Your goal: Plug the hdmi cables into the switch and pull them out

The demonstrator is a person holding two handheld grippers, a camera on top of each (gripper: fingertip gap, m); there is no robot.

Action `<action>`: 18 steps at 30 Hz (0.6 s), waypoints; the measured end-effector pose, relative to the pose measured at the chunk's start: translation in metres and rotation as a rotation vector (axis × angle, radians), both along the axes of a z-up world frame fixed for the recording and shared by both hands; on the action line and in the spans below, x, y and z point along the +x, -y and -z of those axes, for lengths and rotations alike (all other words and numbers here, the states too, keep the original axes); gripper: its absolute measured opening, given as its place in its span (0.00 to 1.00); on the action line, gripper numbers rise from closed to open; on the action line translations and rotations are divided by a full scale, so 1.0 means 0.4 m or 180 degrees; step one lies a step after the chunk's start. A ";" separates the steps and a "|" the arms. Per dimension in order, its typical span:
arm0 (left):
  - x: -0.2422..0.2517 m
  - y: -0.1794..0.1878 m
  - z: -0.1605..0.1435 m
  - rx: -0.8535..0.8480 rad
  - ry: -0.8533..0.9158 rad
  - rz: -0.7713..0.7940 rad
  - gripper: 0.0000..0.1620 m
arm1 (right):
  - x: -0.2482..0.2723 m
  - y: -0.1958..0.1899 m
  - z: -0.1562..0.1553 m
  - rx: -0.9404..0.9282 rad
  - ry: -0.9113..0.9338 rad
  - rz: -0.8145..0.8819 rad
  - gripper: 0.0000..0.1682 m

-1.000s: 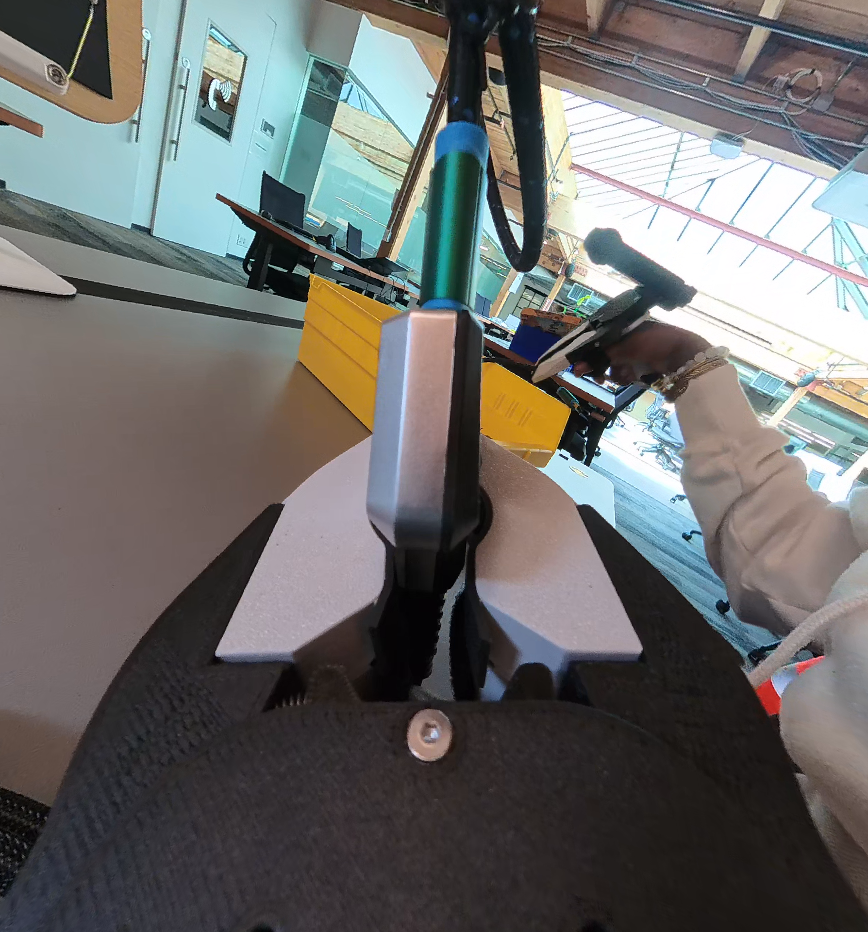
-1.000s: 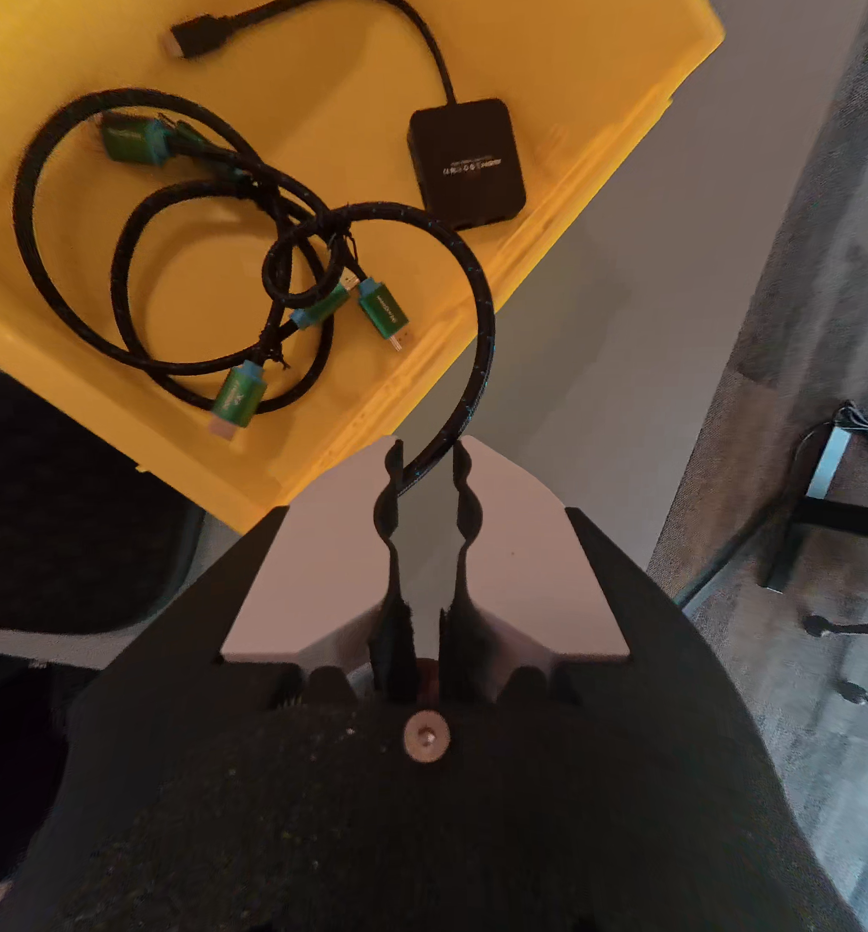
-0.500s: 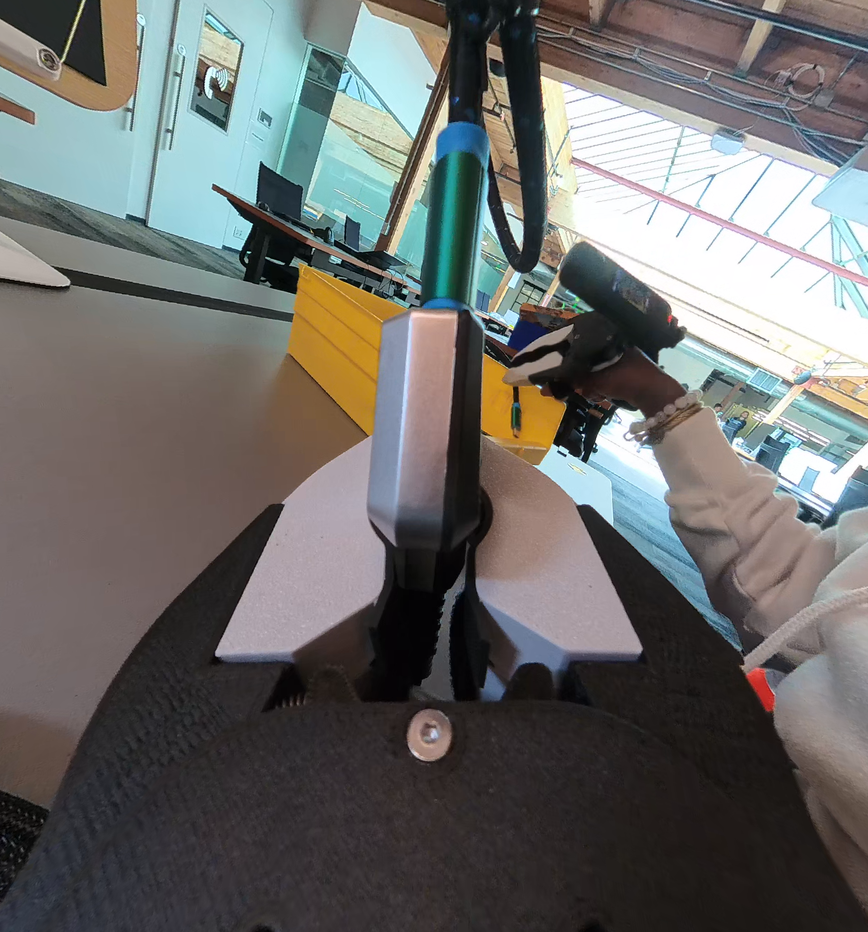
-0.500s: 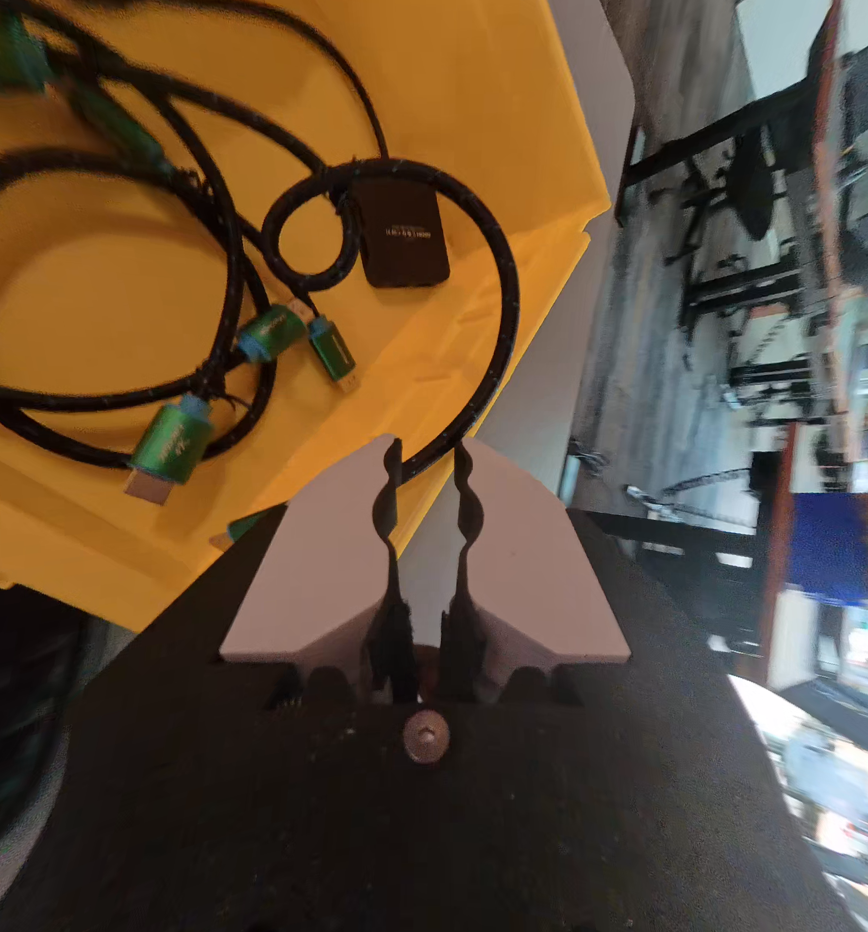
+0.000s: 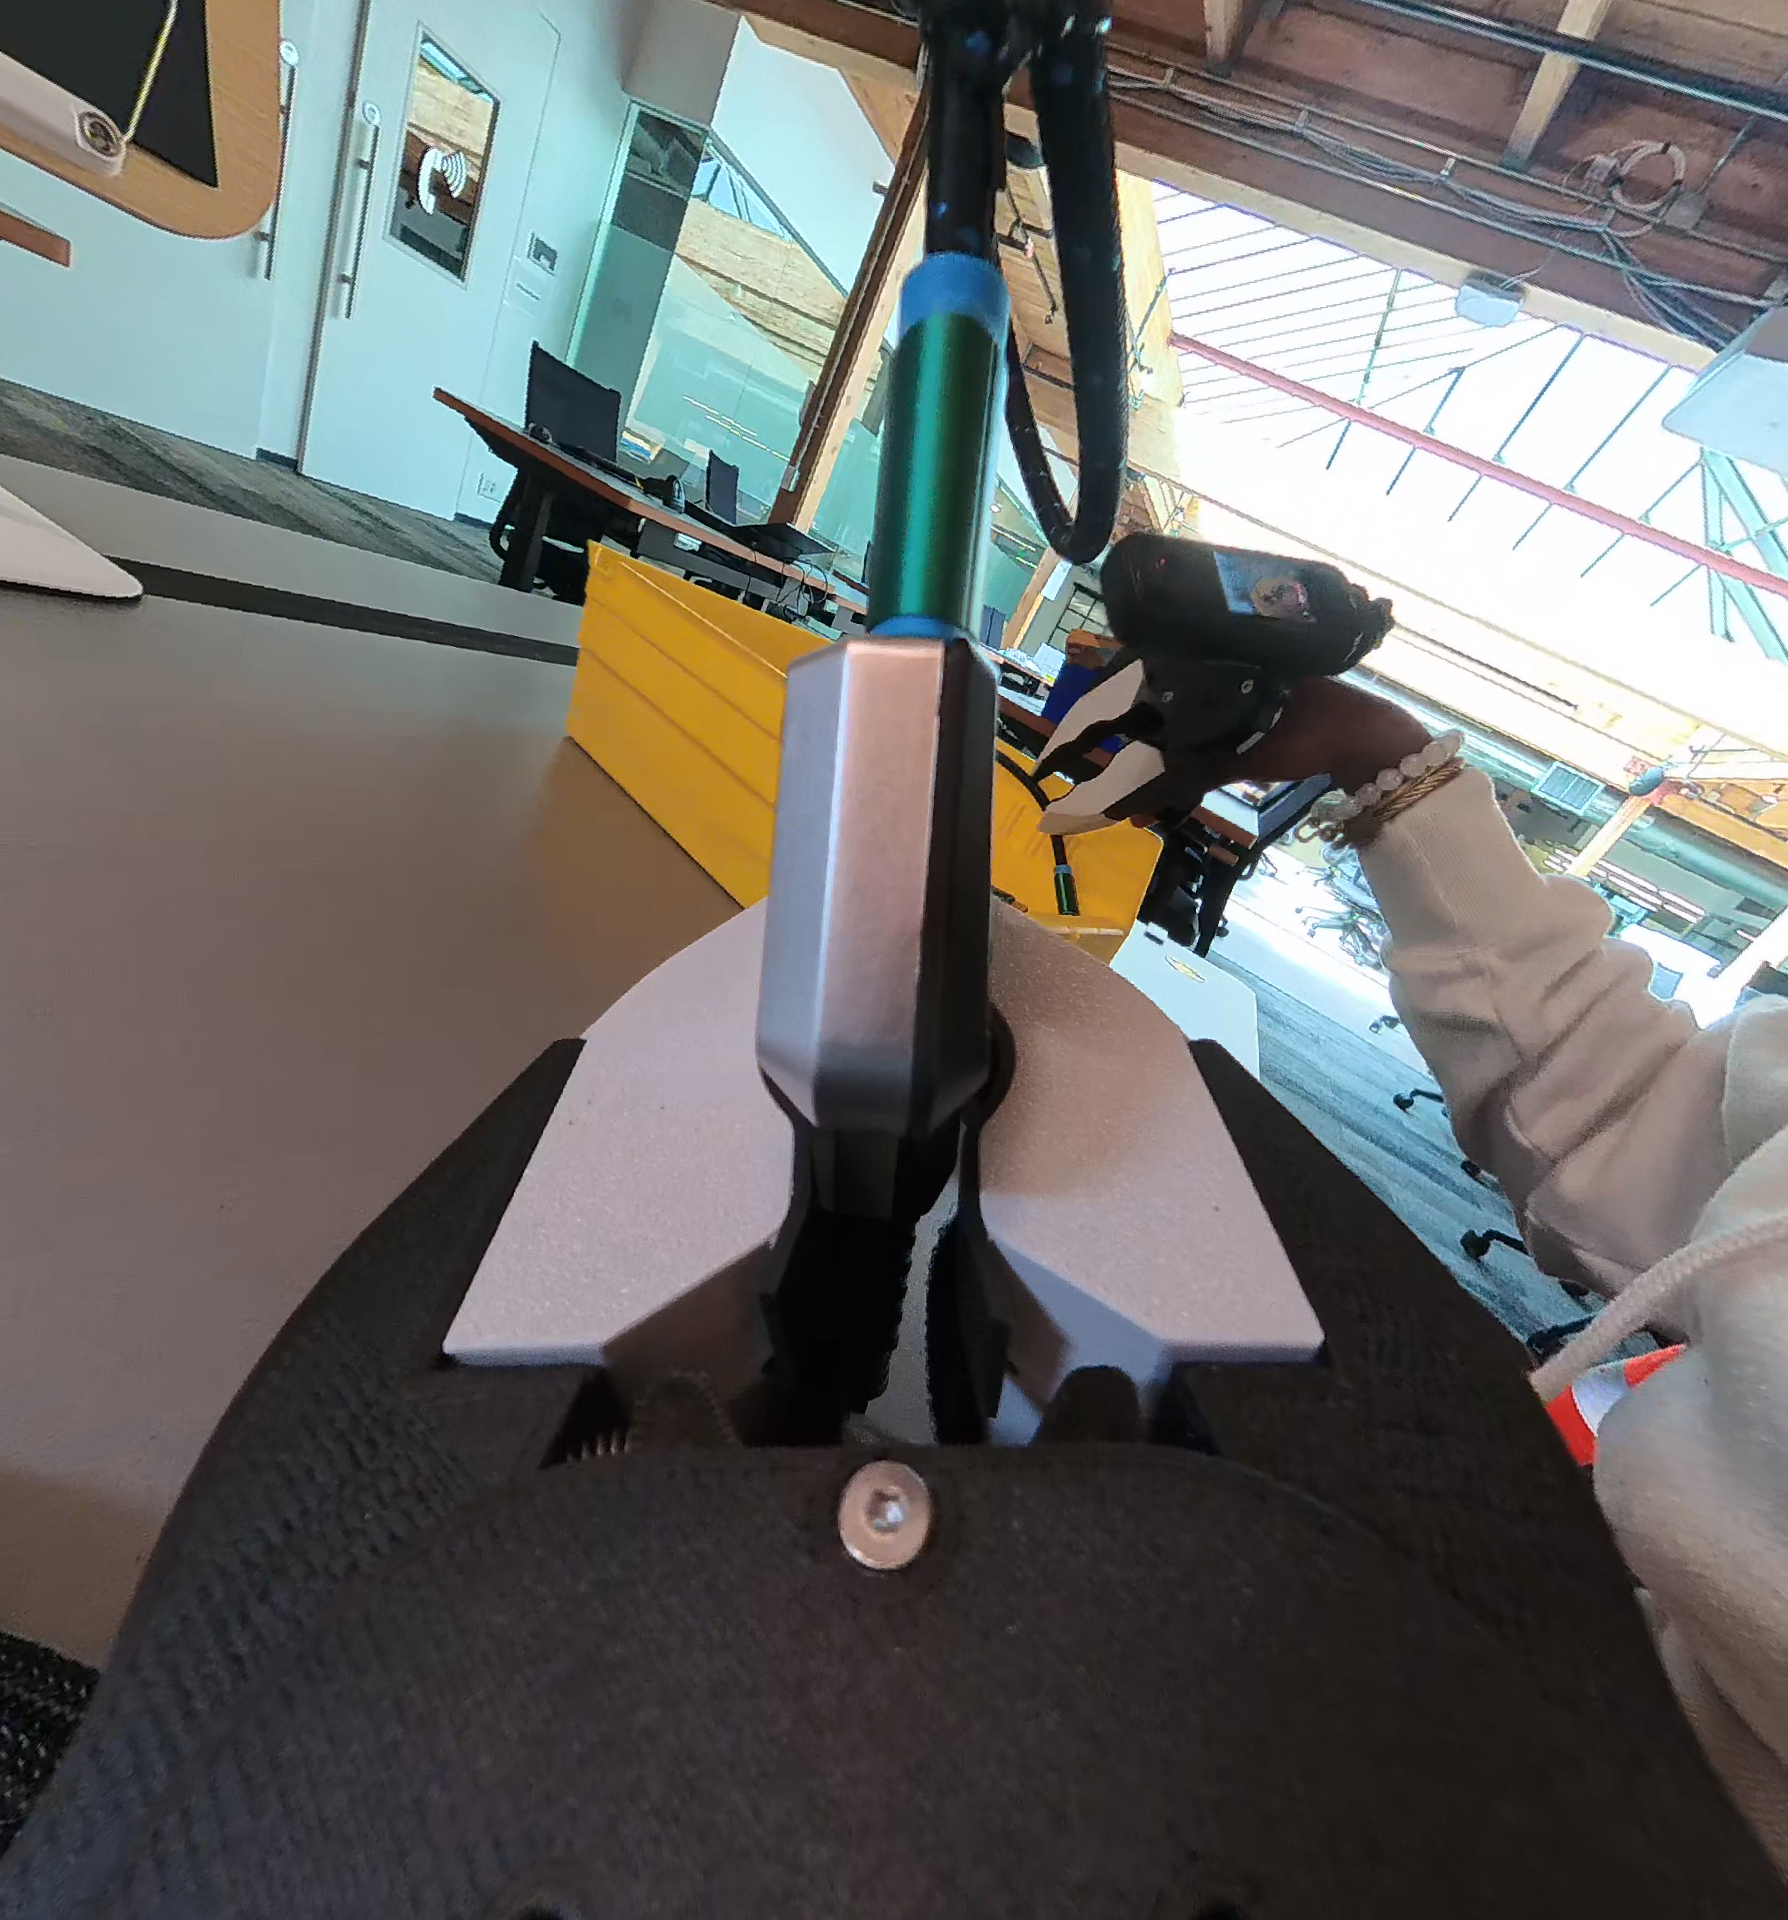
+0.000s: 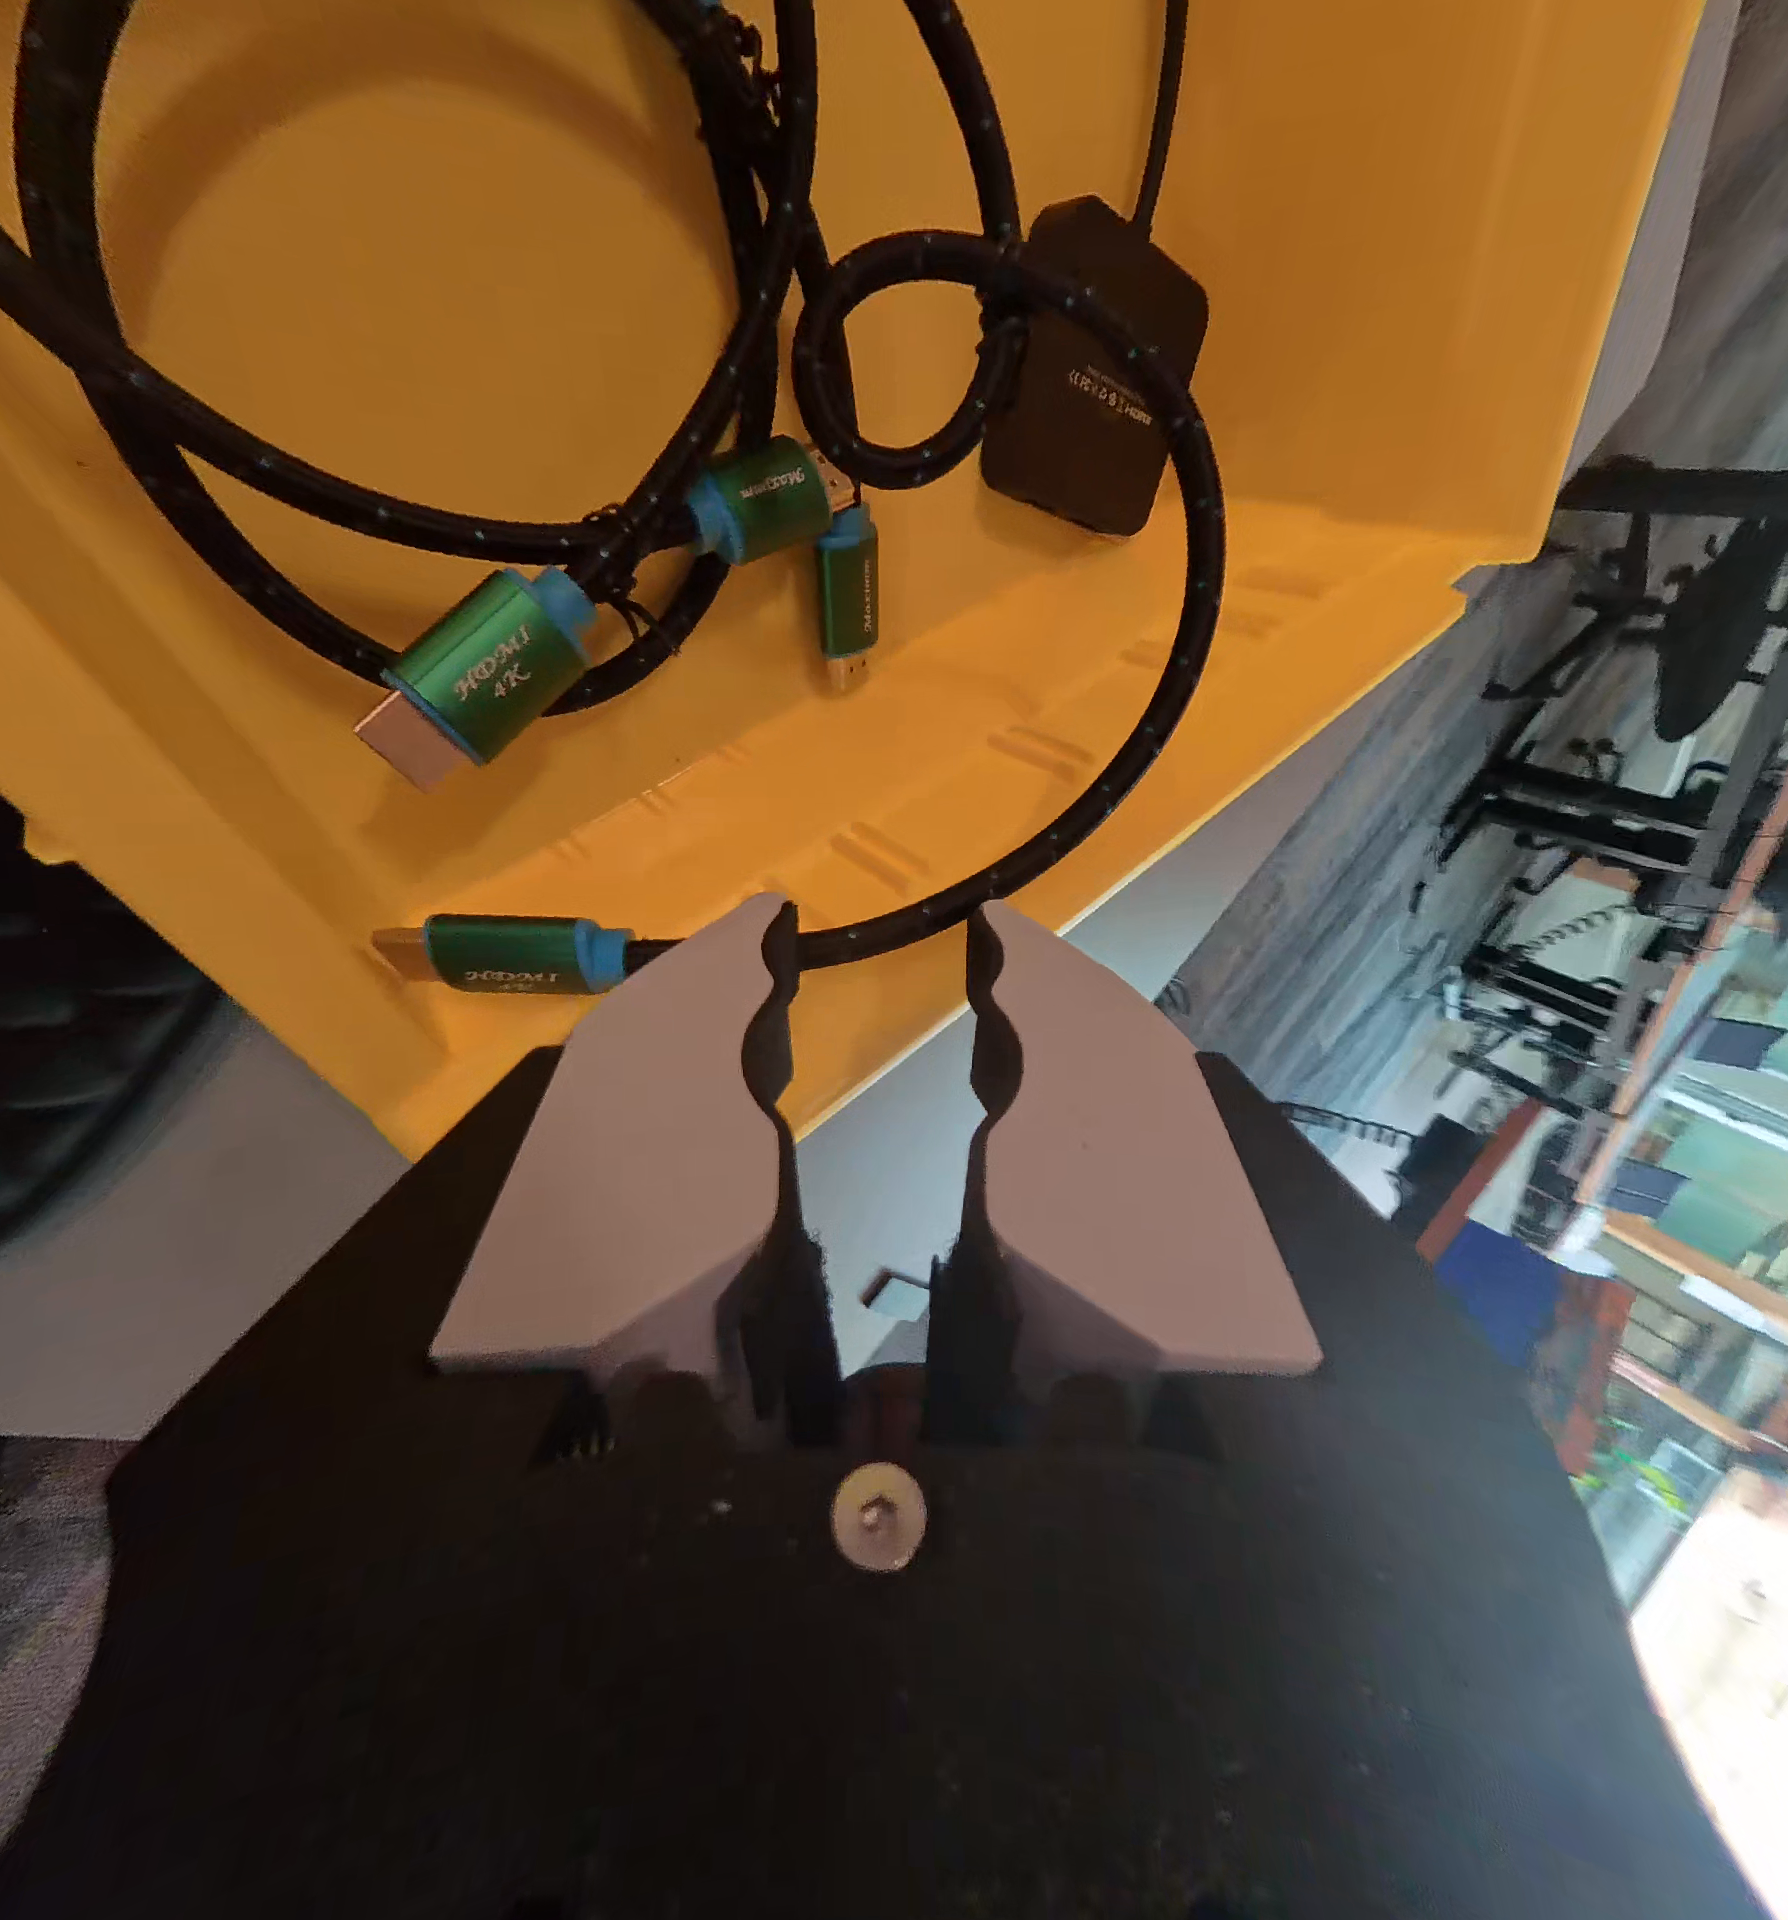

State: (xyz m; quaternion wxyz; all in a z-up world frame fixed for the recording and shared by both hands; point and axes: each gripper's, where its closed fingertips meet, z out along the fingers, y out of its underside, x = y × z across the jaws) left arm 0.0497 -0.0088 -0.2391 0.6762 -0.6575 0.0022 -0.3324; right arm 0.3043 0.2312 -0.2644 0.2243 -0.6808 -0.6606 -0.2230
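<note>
My left gripper is shut on a silver switch box and holds it upright above the grey table. A green HDMI plug with a black braided cable sits in the top of the switch. My right gripper is open over a yellow bin. A black cable crosses just past its fingertips and ends in a green plug to the left. The right gripper also shows in the left wrist view, above the bin's near end.
The bin holds coiled black cables with several green plugs and a small black box with its own lead. A white monitor base stands far left on the table. A person's cream sleeve is at the right. Floor and chairs lie beyond the table edge. My hands' fingertips stand some 35 cm from each other.
My right gripper has dropped closer to the bin, turned and opened wider; the cable that ran between its fingers now lies across the tips. My left gripper has kept the switch still.
</note>
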 end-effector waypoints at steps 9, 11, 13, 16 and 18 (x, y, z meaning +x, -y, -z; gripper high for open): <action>0.000 0.000 -0.001 0.0007 0.0009 0.0007 0.15 | -0.004 -0.006 -0.063 -0.0076 -0.0875 0.0260 0.23; -0.001 0.000 -0.002 0.0011 0.0017 0.0004 0.15 | -0.014 -0.014 -0.080 0.0046 -0.1078 0.0258 0.23; -0.002 0.000 -0.002 0.0010 0.0022 0.0004 0.15 | -0.047 -0.016 -0.117 0.0243 -0.1491 0.0196 0.23; -0.003 -0.001 -0.002 0.0015 0.0031 -0.0008 0.15 | -0.176 0.075 -0.205 0.0197 -0.2569 -0.0362 0.21; -0.004 -0.001 -0.002 0.0015 0.0031 -0.0017 0.15 | -0.302 0.249 -0.247 -0.0496 -0.3339 -0.1183 0.13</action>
